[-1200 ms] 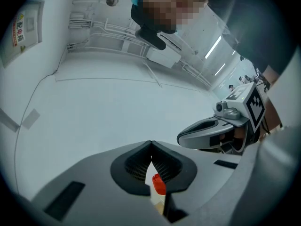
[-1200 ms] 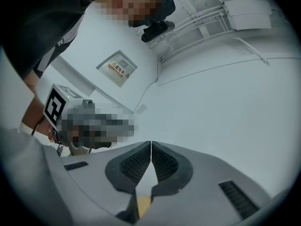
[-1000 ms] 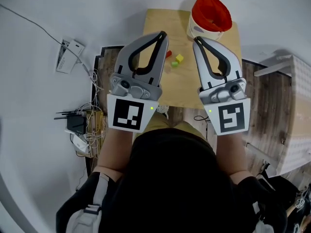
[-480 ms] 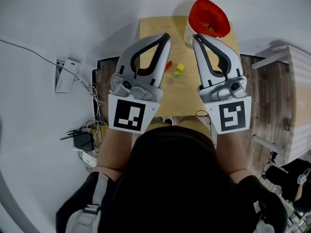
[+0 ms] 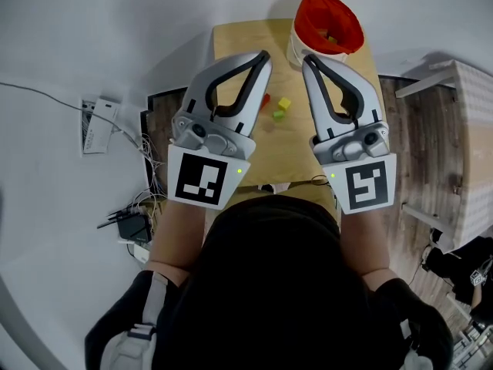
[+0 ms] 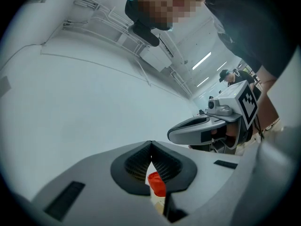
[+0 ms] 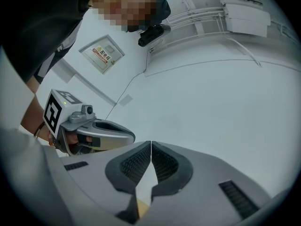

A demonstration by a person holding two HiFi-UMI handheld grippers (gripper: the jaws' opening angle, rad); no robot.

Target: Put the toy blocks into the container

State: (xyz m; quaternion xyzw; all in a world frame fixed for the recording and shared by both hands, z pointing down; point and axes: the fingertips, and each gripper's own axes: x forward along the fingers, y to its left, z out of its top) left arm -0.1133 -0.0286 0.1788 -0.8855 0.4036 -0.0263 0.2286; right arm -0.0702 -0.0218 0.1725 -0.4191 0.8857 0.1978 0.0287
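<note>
Wooden table [image 5: 296,156]: carries all task items. Red container [image 5: 333,6] stands at its far right corner. A few small coloured pieces show inside, so some blocks appear already deposited. Left gripper [image 5: 264,55] and right gripper [image 5: 306,58] hang side by side above the table, each with jaws pressed together on nothing. Outstanding: yellow block [image 5: 284,103], green block [image 5: 278,116] and red block [image 5: 266,99], clustered near the table's middle, well short of the container. Task judged part-complete.

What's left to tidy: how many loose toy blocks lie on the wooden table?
3: small yellow cube, green block beside it, red block partly behind the left gripper. More may be hidden.
</note>
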